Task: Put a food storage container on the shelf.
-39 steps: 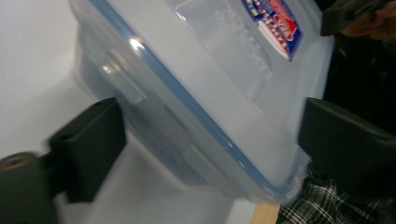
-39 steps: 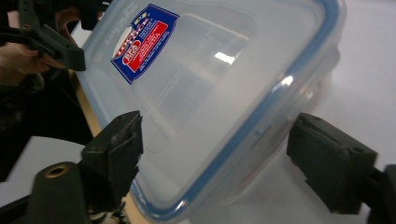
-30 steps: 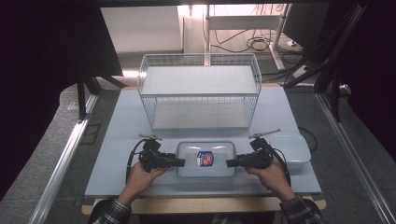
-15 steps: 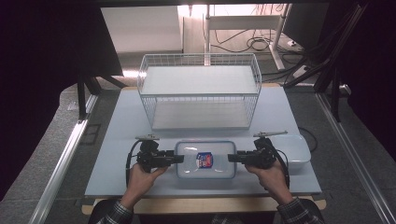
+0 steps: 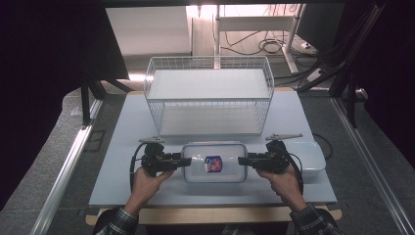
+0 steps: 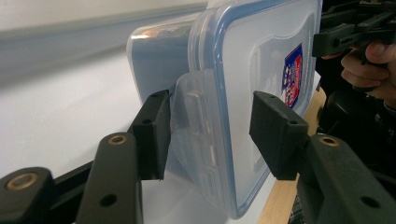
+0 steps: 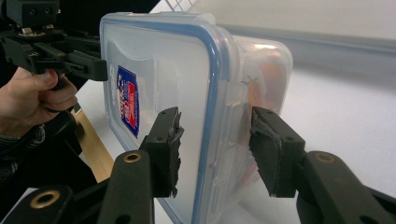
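Lidded container (image 5: 213,163) flat on table (image 5: 122,147), just in front of wire basket (image 5: 208,58), centred on it. Second shallow white dish (image 5: 308,154) in front of basket's right corner, beside container, not involved.

Left gripper (image 5: 182,159) at container's left end, half open, jaws just been closing. End flap (image 6: 191,112) sits between them, one pad touching flap, other apart above lid. No firm squeeze yet.

Right gripper (image 5: 241,160) at right end, half open too, jaws just been closing. Straddles lid edge and end wall (image 7: 233,116) with gaps on both sides, holds nothing.

Step likely: pressing both end flaps down so lid locks.

To do well:
- Keep lower pad on flap's outer face, upper pad flat on lid rim, not on blue seal.
- Squeeze both ends together so container stays put, no sliding toward basket.
- Close slowly, pads square, to avoid slipping off the slick plastic.
- Check flap lies flush before letting go.
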Demonstrator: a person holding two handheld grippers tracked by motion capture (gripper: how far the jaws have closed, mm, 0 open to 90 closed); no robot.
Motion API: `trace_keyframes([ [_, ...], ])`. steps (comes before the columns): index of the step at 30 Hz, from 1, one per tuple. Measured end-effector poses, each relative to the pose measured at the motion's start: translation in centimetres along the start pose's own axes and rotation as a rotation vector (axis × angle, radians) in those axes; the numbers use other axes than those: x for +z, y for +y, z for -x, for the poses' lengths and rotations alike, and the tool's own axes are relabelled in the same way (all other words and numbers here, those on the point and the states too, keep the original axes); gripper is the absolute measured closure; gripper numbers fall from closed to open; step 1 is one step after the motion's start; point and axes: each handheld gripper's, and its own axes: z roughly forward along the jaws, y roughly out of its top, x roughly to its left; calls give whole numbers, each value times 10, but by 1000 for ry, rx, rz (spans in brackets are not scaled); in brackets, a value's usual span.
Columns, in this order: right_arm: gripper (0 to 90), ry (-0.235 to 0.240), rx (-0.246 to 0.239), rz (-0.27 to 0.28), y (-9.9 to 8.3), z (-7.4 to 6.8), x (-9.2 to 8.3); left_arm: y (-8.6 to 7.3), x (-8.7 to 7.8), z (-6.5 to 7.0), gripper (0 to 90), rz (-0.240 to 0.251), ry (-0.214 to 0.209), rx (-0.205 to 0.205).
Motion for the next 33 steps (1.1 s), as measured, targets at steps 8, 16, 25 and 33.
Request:
trace_keyframes([
  [8, 538, 0, -17, 15, 11, -3, -1, 12, -5, -1, 494, 8, 7, 10],
  [16, 539, -3, -50, 44, 34, -6, -6, 35, -14, 0, 494, 32, 16, 35],
  [25, 539, 0, -71, 70, 63, -9, -11, 65, -27, 3, 494, 69, 36, 47],
  [33, 538, -2, -82, 88, 90, -12, -15, 92, -36, 4, 493, 90, 49, 57],
])
